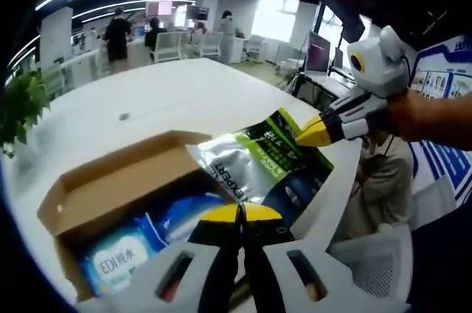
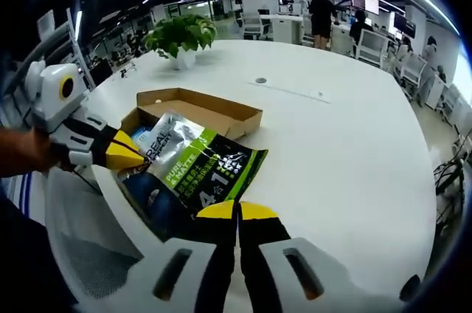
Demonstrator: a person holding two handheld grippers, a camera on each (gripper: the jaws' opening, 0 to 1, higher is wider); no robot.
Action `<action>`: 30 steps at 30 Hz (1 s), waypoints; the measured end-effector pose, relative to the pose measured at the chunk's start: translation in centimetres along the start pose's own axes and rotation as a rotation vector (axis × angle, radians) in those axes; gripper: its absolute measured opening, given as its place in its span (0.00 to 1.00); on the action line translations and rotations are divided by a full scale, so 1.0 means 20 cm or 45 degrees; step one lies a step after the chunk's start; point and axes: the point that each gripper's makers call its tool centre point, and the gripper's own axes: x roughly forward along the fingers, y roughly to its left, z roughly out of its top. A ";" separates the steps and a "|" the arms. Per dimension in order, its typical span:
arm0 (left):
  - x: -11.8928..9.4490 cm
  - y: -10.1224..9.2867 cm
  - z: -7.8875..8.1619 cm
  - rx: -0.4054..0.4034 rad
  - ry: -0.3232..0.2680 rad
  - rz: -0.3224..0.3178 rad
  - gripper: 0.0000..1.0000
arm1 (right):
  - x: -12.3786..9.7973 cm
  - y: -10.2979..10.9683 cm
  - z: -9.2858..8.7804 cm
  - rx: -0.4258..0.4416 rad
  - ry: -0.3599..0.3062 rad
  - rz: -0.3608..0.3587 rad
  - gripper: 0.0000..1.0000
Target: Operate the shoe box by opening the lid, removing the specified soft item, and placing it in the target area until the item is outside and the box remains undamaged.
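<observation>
The soft, crinkly green pouch (image 1: pixel 269 162) (image 2: pixel 203 162), judged light and slippery, is pinched at opposite edges by the closed left gripper (image 1: pixel 240 213) and right gripper (image 2: pixel 237 211) above the open shoe box (image 1: pixel 110 180).

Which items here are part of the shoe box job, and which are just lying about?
Job:
- shoe box, lid open
- green and silver pouch, held by both claws
- left claw
- right claw
- white and blue packs in the box

Lying about:
- potted plant
- white table
- mesh chair
- people in the background
</observation>
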 end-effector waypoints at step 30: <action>0.39 -0.20 0.01 0.031 0.117 -0.058 0.00 | -0.02 -0.38 -0.21 0.092 0.039 -0.016 0.00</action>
